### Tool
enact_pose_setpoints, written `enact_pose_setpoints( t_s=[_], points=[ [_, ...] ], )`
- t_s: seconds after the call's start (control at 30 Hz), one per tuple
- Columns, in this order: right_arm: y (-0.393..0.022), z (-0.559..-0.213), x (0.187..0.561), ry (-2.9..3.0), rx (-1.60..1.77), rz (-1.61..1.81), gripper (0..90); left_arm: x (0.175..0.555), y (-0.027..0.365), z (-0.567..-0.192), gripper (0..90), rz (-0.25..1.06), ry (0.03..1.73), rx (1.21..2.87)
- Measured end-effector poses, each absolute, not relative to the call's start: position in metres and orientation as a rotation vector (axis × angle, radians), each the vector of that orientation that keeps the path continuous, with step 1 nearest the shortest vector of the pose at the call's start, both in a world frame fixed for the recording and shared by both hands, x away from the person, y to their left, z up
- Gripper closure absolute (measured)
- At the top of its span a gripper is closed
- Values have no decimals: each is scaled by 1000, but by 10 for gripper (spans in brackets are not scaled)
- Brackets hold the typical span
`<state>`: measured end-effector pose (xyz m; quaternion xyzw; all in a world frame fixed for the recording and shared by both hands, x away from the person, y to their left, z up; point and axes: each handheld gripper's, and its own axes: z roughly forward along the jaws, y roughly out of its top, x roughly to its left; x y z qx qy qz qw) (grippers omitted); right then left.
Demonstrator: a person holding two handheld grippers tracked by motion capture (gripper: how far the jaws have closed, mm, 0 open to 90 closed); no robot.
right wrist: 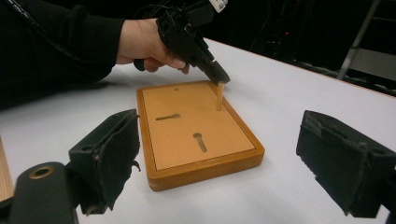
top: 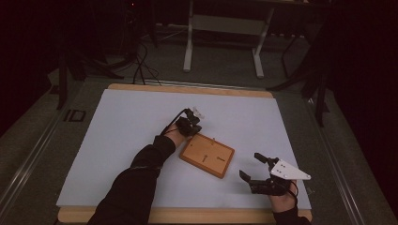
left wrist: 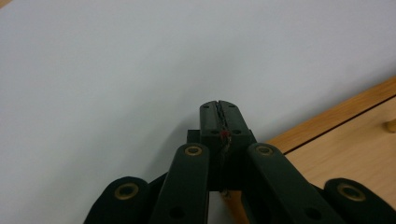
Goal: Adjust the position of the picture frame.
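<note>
High view: white worktop (top: 141, 122), wooden board (top: 207, 155) at its middle, my left claw (top: 195, 123) clamped on a peg (right wrist: 219, 96).
I'd keep the peg upright over the board's far corner hole; right claw (top: 250, 166) waits wide, nearby.

The left gripper (top: 193, 123) is held with its jaws pressed together at the end of an outstretched, dark-sleeved forearm, while the right gripper (top: 250, 166) is held low with jaws spread wide.
</note>
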<state>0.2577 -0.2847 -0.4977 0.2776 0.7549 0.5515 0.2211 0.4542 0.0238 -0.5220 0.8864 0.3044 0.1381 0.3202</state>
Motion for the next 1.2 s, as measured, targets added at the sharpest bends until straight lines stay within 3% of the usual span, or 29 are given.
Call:
enact_pose_setpoints(
  t_s=[1.2],
  points=[
    [-282,-498,258,2090,767,1513,128,403,58,-523,900,313,785,2426]
  ],
)
